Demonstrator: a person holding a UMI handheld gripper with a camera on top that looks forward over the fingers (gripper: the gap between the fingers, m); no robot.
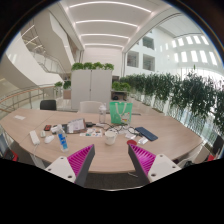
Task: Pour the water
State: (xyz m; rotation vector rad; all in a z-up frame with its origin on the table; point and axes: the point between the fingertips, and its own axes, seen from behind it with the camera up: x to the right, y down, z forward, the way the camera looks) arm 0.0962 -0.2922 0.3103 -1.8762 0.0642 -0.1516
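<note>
Blue-capped bottle [62,141] stands upright left of open jaws.

Small items on the table [100,150] are too tiny to identify.

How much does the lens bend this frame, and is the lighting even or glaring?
Gripper view: strong fisheye, the round table and ceiling light strips bow outward; light is bright and even, windows look washed out; the open gripper shows sharp, and the far plants look soft.
</note>
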